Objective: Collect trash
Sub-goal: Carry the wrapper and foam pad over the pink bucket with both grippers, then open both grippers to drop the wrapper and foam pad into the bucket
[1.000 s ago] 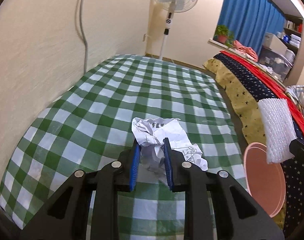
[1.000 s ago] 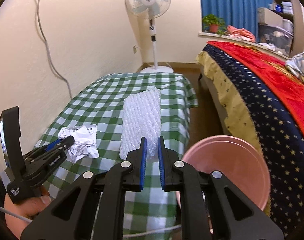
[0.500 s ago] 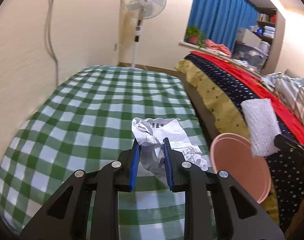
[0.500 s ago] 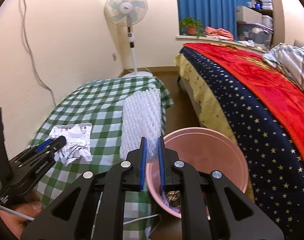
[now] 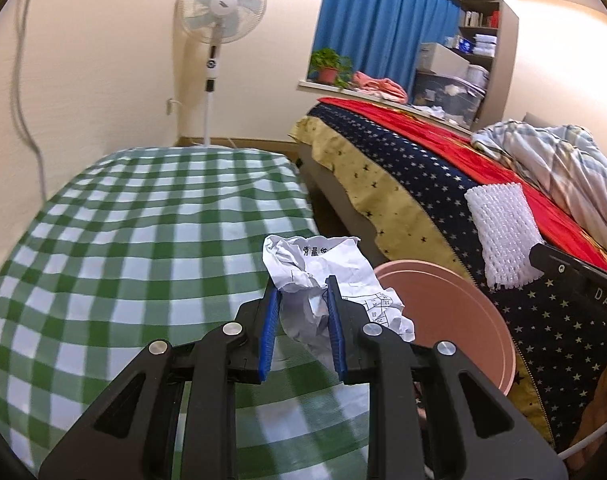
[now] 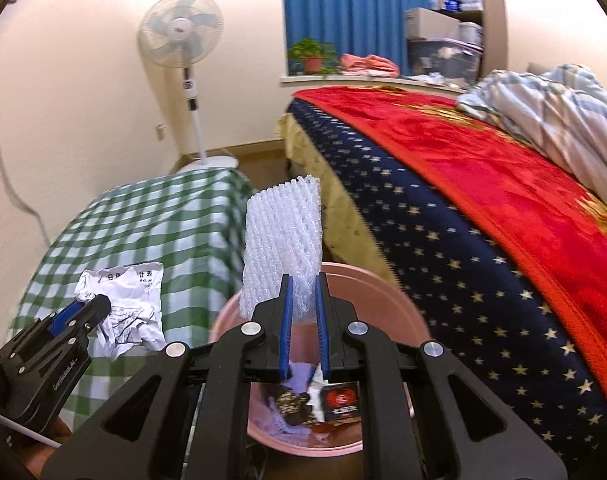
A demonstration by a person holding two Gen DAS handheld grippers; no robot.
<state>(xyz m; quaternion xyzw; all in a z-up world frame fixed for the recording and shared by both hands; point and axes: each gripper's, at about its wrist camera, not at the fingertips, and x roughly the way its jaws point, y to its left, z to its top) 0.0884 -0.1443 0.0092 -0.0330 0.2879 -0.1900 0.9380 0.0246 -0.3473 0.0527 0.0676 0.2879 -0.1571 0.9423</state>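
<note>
right wrist view: largest first, the bed under a red and star-print cover fills the right side, and the table in a green checked cloth lies along the wall on the left, with a narrow floor gap between them. the pink bin stands in that gap, just beside the table's edge, apparently so that litter lifted from the cloth need only cross a short way to drop in; it already holds dark scraps and a small printed packet at the bottom. the right gripper is clenched on the lower end of the white foam net sleeve, which stands upright above the fingers and hangs over the bin's mouth, a grip by one end that would let the light sleeve fall clear when released. left wrist view: the left gripper is clamped on the crumpled paper, pinching the wad at its middle so the loose printed flaps spill out to the right; the paper is carried above the table's near edge, just beside the bin's rim and not yet over the opening. judged from this layout, both pieces are in transit to the bin and the sleeve is the nearer to being dropped.
</note>
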